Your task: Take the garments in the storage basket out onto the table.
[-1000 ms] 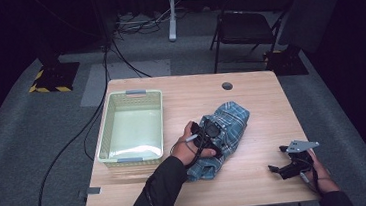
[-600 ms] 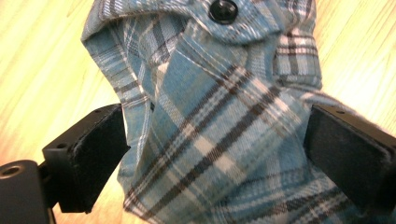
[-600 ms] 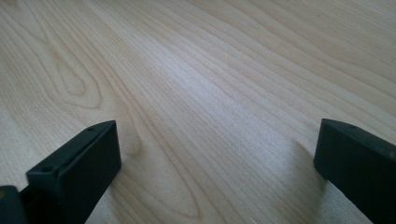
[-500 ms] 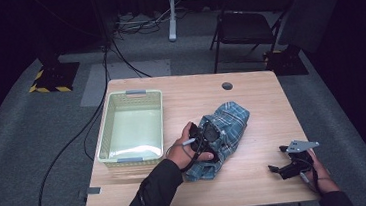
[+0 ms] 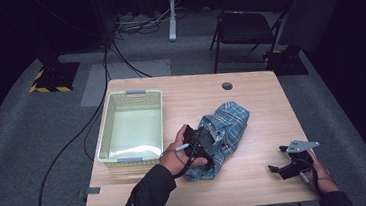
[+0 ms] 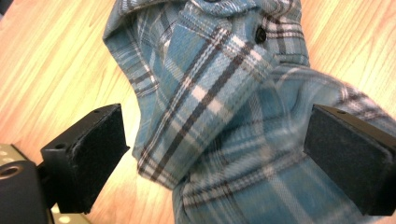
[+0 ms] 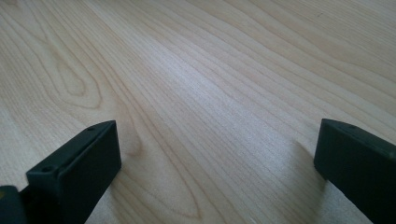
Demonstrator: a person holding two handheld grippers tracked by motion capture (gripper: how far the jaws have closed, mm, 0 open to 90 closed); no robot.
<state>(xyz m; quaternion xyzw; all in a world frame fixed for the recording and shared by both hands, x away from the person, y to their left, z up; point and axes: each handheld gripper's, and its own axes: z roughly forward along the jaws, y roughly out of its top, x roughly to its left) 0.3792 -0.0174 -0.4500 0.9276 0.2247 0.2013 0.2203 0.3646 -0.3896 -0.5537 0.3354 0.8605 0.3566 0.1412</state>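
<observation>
Left tongs [image 6: 215, 154] gape over crumpled plaid shirt [image 6: 224, 93], lower folds cropped.

I see a rectangular light-wood table [image 5: 257, 176] with a small round dark hole [image 5: 227, 86] near its far edge. On its left part sits a pale green perforated plastic basket [image 5: 104, 135], long side running front to back. Just right of the basket, near the table's middle, lies a crumpled blue plaid button shirt [image 5: 228, 129]. The table stands on grey carpet floor [image 5: 35, 161].
</observation>
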